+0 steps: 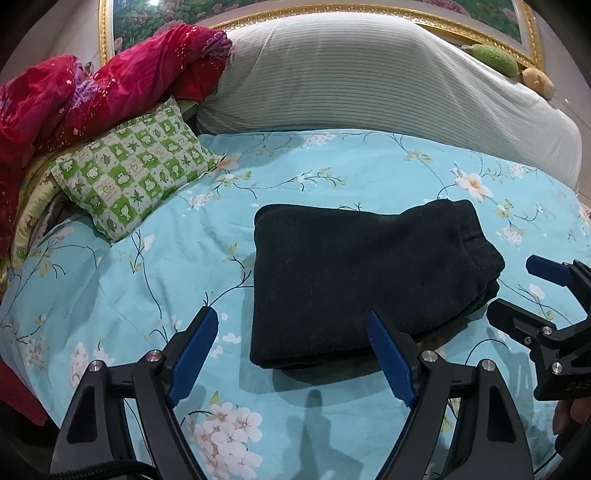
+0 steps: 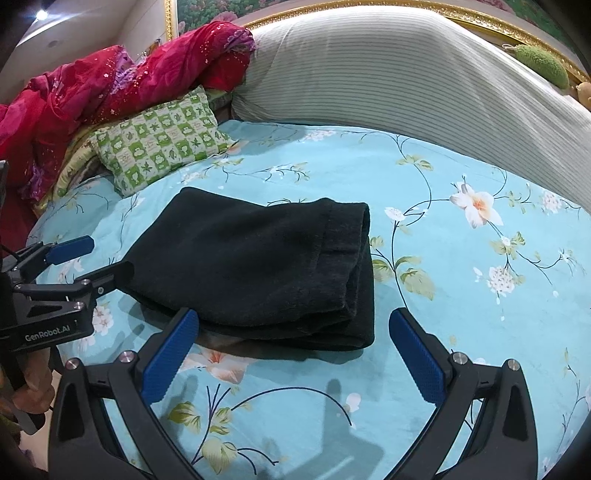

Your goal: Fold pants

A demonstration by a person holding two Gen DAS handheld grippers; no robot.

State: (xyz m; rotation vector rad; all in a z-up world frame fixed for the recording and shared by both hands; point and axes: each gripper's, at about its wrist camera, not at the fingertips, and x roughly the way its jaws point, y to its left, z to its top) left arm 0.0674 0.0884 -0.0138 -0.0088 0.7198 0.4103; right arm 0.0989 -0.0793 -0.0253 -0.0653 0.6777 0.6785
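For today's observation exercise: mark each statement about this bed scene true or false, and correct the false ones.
1. The black pants lie folded into a compact bundle on the bedsheet. True.
2. The left gripper is clamped on the pants. False: its jaws stand open, gripping nothing.
3. A green checked pillow lies beside the pants, apart from them. True.
4. The right gripper holds the pillow. False: it is open and empty.
5. The sheet is plain white. False: it is light blue with flowers.

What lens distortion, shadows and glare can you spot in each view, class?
Left wrist view: fisheye bends the bed sheet into a dome, corners vignette black, and the pants cast a soft near-side shadow. Right wrist view: same curving, a lamp glare at top left, blurred finger shadows on the sheet.
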